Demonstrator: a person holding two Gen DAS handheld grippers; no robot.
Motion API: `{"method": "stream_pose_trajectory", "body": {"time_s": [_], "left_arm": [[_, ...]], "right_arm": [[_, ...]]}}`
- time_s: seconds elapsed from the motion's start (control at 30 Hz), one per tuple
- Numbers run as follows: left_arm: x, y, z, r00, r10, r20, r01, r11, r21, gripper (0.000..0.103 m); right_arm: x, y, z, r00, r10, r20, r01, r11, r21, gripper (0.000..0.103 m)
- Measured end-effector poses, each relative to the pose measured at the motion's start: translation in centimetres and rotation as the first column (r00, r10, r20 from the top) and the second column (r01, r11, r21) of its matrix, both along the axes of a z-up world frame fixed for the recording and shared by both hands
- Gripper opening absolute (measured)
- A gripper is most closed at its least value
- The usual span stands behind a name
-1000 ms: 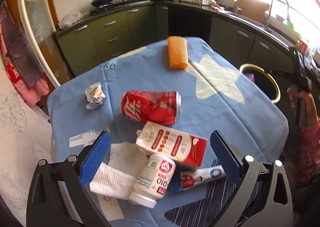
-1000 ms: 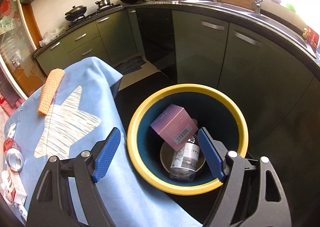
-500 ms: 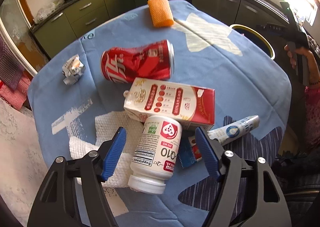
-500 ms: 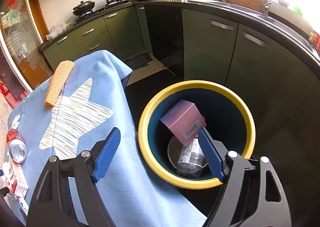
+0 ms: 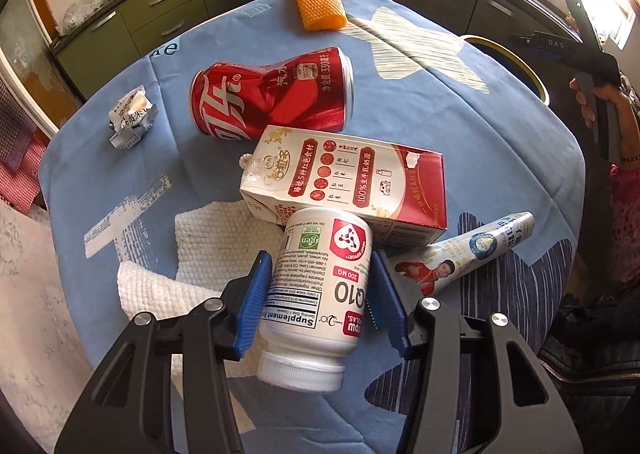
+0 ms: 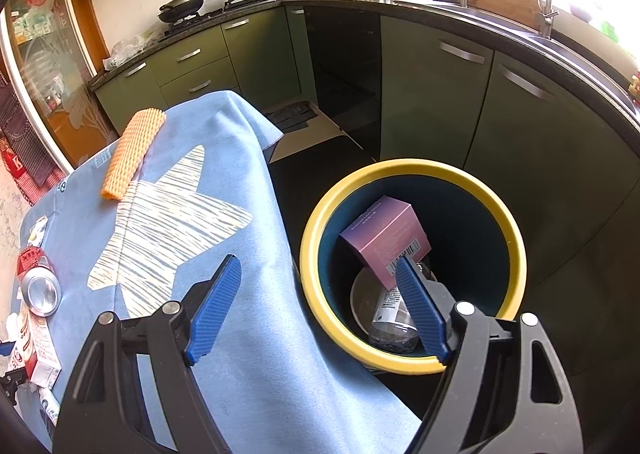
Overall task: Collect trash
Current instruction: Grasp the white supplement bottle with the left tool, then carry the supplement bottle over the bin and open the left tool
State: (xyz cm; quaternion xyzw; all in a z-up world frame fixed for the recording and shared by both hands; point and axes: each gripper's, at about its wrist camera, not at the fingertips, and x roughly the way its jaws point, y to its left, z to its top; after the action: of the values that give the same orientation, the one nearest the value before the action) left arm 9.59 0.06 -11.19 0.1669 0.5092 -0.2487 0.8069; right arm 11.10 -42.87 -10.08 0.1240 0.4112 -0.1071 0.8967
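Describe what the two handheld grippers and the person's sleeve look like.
Both the left gripper and right gripper have black angular frames with silver bolts and ribbed blue fingers. The sleeve is pink with a small pattern.

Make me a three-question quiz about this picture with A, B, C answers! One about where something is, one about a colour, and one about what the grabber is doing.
1. Where is the purple box?
A. On the table
B. Inside the bin
C. On the kitchen counter

2. What colour is the can?
A. Red
B. Green
C. Black

3. What is the left gripper doing?
A. Hanging over the bin with nothing in it
B. Squeezing the can
C. Closing around the white bottle

Answers:
1. B, because the box leans inside the yellow-rimmed bin beside the table.
2. A, because the dented can lying on the blue cloth is bright red.
3. C, because its blue pads sit on both sides of the bottle and its jaws have just been closing.
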Motion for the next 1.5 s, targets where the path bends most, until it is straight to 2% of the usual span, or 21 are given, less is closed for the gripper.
{"method": "stream_pose_trajectory", "body": {"time_s": [0.43,0.67,0.83,0.97,1.2,1.4,1.5], "left_arm": [[-0.1,-0.5,-0.1,1.0,-0.012,0.002,0.012,1.0,0.016,0.05],[0.1,-0.5,-1.0,1.0,-0.006,-0.025,0.007,1.0,0.029,0.047],[-0.2,-0.2,0.5,1.0,0.006,0.004,-0.006,1.0,0.021,0.047],[-1.2,-0.8,3.0,0.999,-0.013,0.049,0.013,1.0,0.005,0.047],[-2.8,-6.0,7.4,0.984,-0.141,0.108,0.147,0.988,-0.051,0.047],[-1.6,-14.2,9.5,0.956,-0.261,0.134,0.275,0.956,-0.097,0.047],[0.0,-18.7,9.6,0.947,-0.302,0.106,0.315,0.94,-0.129,0.047]], "right_arm": [[-0.4,0.0,-0.3,1.0,0.013,-0.009,-0.013,1.0,0.011,0.075],[-0.6,-0.2,-0.3,1.0,0.012,-0.004,-0.011,1.0,0.018,0.075],[-1.0,-0.2,-0.1,1.0,0.013,0.003,-0.013,1.0,0.022,0.075],[-1.6,-0.4,0.3,1.0,0.016,0.018,-0.016,0.999,0.038,0.075],[-3.9,-2.3,0.4,0.999,-0.028,0.036,0.026,0.998,0.053,0.075],[-6.7,-6.1,0.4,0.993,-0.114,0.039,0.112,0.992,0.053,0.075],[-8.3,-8.2,0.4,0.986,-0.16,0.053,0.157,0.986,0.058,0.075]]}}
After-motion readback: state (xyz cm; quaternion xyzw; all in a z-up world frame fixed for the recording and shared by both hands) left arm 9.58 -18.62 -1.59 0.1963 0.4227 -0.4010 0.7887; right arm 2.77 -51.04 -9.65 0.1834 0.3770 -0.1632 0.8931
